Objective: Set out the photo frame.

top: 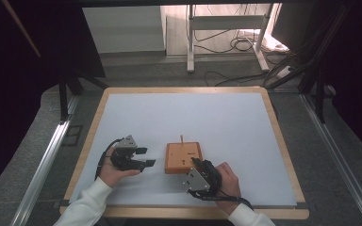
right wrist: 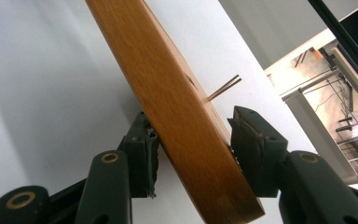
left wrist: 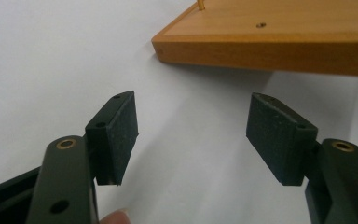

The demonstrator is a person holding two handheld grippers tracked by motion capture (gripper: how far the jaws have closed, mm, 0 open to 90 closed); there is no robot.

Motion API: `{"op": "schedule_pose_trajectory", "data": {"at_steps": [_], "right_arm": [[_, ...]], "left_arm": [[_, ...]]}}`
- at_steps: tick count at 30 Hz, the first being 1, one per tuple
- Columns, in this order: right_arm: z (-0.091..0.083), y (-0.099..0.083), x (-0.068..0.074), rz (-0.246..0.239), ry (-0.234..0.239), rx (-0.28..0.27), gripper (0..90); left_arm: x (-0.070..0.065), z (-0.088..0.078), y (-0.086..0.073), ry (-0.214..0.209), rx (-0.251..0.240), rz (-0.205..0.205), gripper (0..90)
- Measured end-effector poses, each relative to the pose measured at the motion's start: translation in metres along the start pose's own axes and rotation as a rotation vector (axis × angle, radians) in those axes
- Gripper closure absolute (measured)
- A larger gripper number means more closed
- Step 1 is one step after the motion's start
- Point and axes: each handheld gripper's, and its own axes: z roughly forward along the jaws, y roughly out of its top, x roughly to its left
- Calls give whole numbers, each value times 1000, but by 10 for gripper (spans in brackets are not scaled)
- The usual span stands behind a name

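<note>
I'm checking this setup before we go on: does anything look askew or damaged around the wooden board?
Nothing stands out. The wooden board lies flat and whole on the white table, its thin peg upright. The right gripper clamps its near edge; the left gripper is open beside it.

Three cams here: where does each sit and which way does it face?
High view: above the near table edge, looking forward and down on wooden block; both hands, sleeves show.
Left gripper view: on left gripper, facing the block's side; open jaws, a fingertip.
Right gripper view: on right gripper, jaws clamping the block edge.
All three share the block.
</note>
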Motion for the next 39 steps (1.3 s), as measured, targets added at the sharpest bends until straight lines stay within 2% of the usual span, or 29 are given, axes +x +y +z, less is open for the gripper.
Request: {"op": "schedule_pose_trajectory", "data": {"at_steps": [5, 25, 30, 39], "right_arm": [[1, 4, -7, 4, 26, -4, 538], [6, 16, -19, -42, 51, 32, 583], [8, 19, -22, -40, 63, 26, 597], [12, 25, -29, -79, 73, 10, 646]], "left_arm": [[3, 0, -3, 2, -1, -24, 329], [4, 1, -4, 0, 0, -26, 329], [4, 1, -4, 0, -2, -24, 330], [4, 2, -4, -1, 0, -29, 330]]}}
